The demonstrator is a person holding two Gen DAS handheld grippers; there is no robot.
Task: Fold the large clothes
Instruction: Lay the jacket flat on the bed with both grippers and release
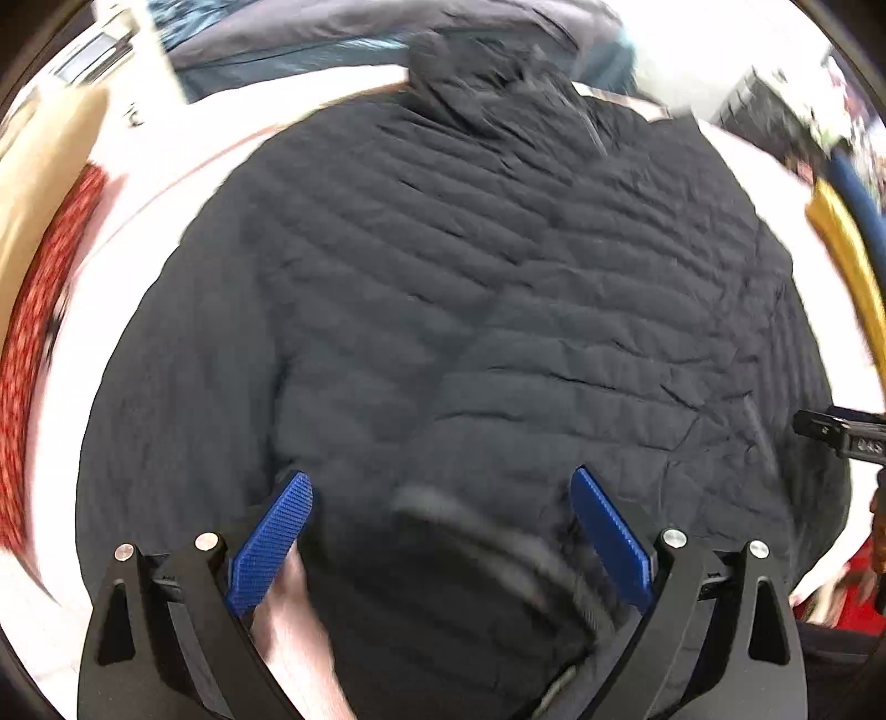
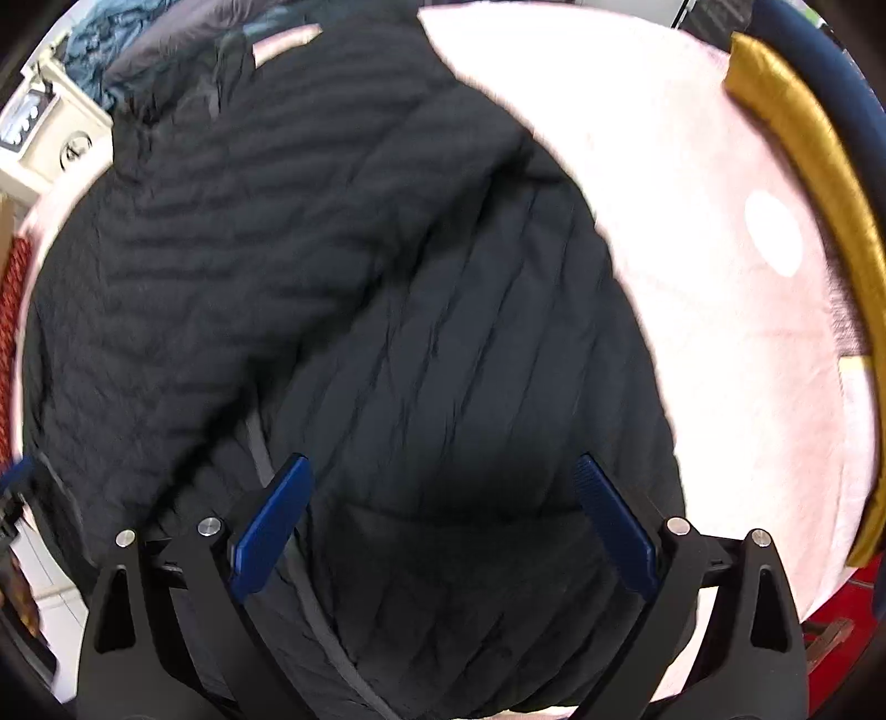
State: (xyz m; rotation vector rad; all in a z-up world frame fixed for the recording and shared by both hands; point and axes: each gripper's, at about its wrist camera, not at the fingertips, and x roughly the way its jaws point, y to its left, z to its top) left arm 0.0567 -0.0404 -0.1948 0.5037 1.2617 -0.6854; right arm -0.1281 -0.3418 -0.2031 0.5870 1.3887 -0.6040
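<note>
A black quilted puffer jacket (image 1: 470,288) lies spread on a pale pink bed cover (image 1: 183,160), collar at the far end. It fills the right wrist view too (image 2: 343,288), with a sleeve folded over the body. My left gripper (image 1: 443,487) is open over the jacket's near hem, above a sleeve cuff (image 1: 476,531). My right gripper (image 2: 443,471) is open over the folded sleeve near the jacket's right edge. Both sets of blue fingers hold nothing. The right gripper's black body shows at the right edge of the left wrist view (image 1: 841,432).
A red patterned cloth (image 1: 39,354) lies at the bed's left edge. A gold cushion (image 2: 814,183) and a dark blue one (image 2: 830,50) line the right edge. Grey and blue bedding (image 1: 343,33) is heaped beyond the collar. Bare pink cover (image 2: 720,310) lies right of the jacket.
</note>
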